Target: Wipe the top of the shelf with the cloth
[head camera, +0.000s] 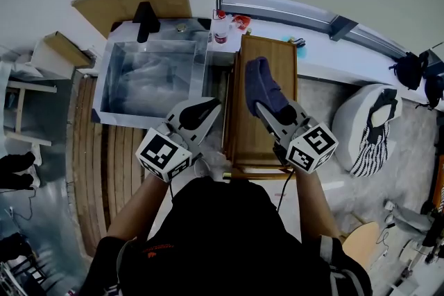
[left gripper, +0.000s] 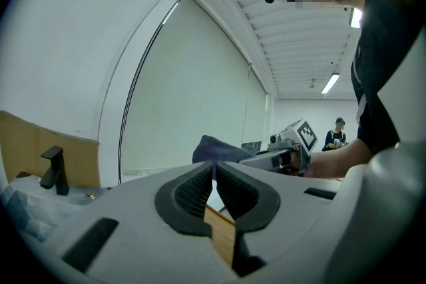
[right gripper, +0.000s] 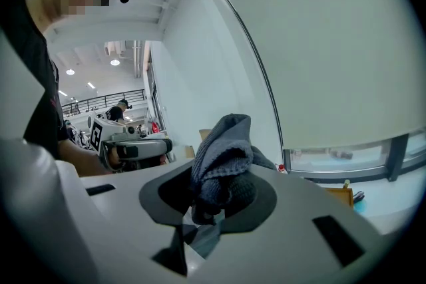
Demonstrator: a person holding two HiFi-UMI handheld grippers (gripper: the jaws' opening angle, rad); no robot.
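Dark blue knitted cloth: bunched over the brown wooden shelf top. Left gripper: jaws closed together, empty, beside the shelf's left edge. Right gripper: jaws clamped on the cloth.

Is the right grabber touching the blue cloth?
Touching. In the right gripper view, the right gripper has its jaws pinched on the dark blue knitted cloth, bunched between them.
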